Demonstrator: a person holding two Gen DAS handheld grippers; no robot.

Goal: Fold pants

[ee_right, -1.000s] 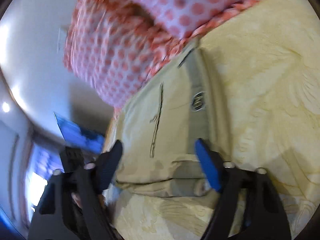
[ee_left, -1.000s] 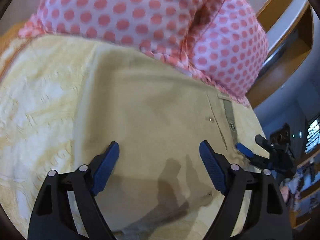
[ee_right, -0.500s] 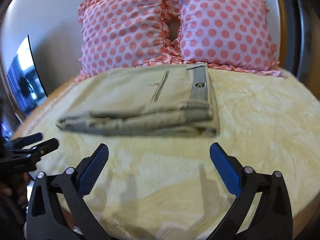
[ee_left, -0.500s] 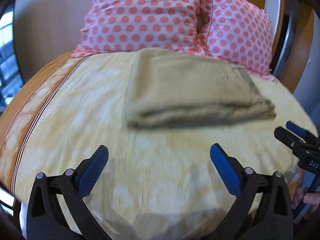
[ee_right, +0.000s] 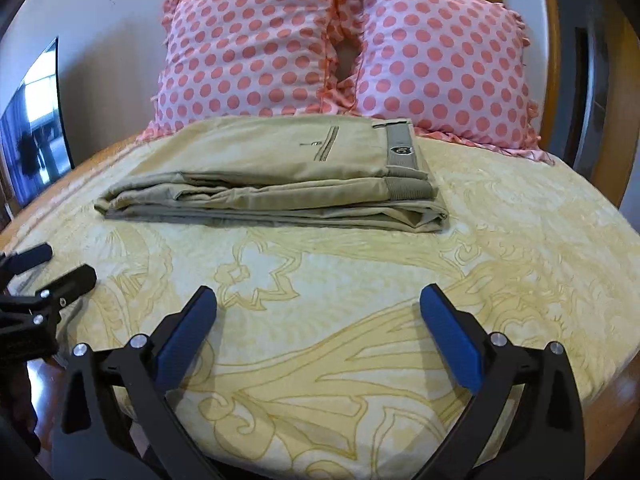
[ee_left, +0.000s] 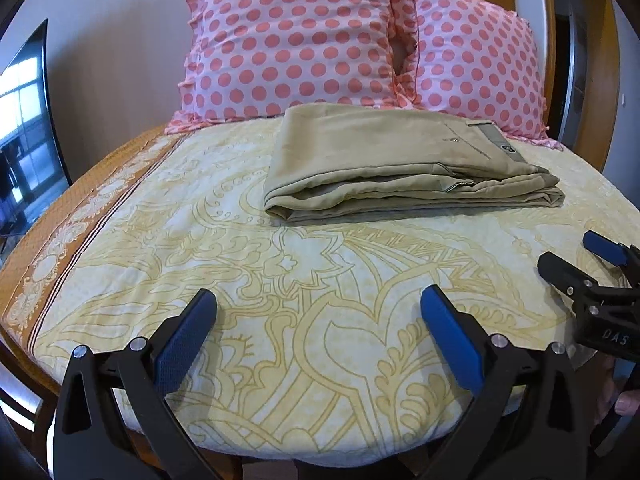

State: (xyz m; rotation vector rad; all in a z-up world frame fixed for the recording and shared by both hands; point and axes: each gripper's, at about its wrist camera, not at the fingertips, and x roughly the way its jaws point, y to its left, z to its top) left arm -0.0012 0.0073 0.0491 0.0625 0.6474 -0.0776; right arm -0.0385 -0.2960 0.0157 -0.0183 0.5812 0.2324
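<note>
The khaki pants (ee_left: 392, 160) lie folded in a flat stack on the yellow patterned bedspread (ee_left: 280, 280), just in front of the pillows. They also show in the right wrist view (ee_right: 280, 176), waistband to the right. My left gripper (ee_left: 318, 304) is open and empty, held well back from the pants near the bed's front edge. My right gripper (ee_right: 318, 304) is open and empty too, equally far back. The right gripper shows at the right edge of the left wrist view (ee_left: 576, 260).
Two pink pillows with coral dots (ee_left: 304, 36) lean against the wall behind the pants. A dark TV screen (ee_left: 24, 128) stands at the left. A wooden frame (ee_right: 552, 40) rises at the right. The bedspread has an orange border (ee_left: 60, 248) on the left.
Both grippers have pulled back from right above the pants to the front of the bed. The folded pants lie as left.
</note>
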